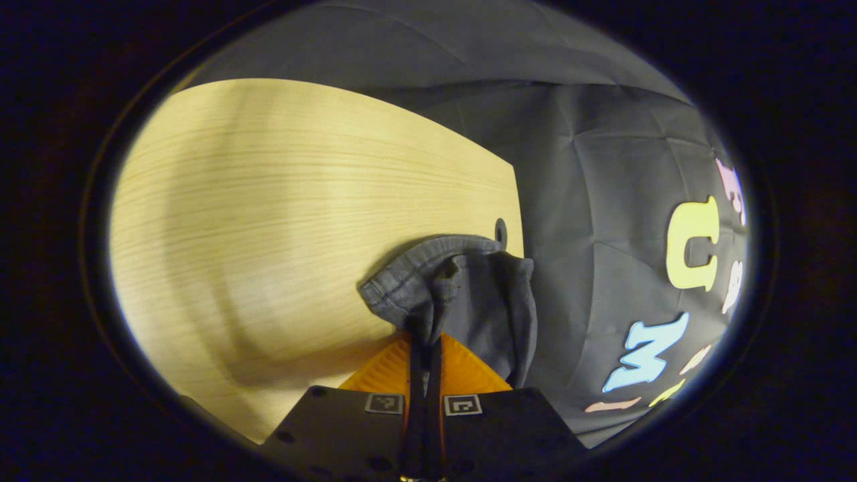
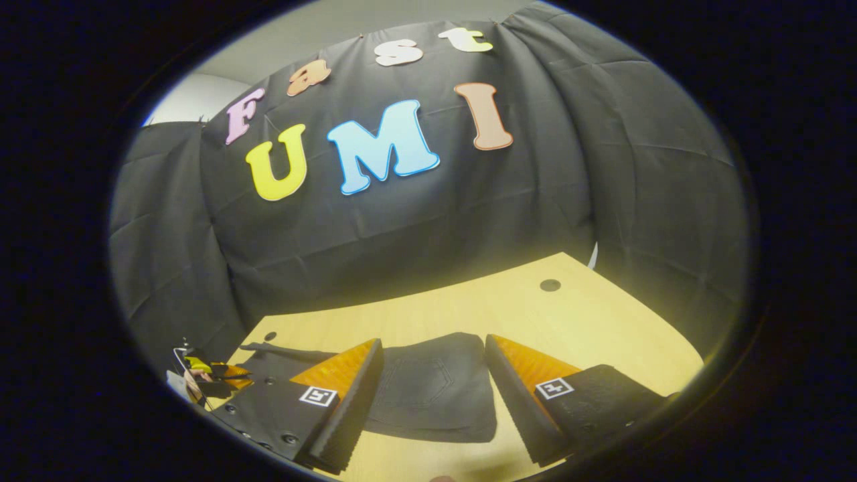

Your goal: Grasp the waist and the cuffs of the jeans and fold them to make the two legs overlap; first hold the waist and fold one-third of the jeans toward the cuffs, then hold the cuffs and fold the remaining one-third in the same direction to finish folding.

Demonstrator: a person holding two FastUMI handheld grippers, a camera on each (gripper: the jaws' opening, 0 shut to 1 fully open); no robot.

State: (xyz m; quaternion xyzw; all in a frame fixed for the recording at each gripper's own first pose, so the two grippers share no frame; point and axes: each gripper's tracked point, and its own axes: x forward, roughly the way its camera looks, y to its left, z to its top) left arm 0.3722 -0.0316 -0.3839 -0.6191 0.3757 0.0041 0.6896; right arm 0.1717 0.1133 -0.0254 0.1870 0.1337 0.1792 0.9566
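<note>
**Q:** Report the left gripper [image 1: 424, 348] status.

**A:** I am seeing its two fingers pressed together on a bunched, hemmed edge of the jeans [image 1: 462, 294]. The dark cloth is rising out of the clamp and drooping to the right, over the edge of the table [image 1: 268, 221]. I cannot tell whether that edge is waist or cuff.

**Q:** Report the right gripper [image 2: 434, 395] status.

**A:** I am seeing its fingers standing wide apart, gripping nothing. Between them, in the right gripper view, the jeans [image 2: 435, 391] are lying flat on the table [image 2: 589, 321], a back pocket facing up. The fingertips are sitting on either side of the cloth; I cannot tell whether they are touching it.

**Q:** Anything else in frame?

**A:** I am noting a round hole [image 2: 550, 285] in the tabletop near the far edge, well beyond the jeans
</note>
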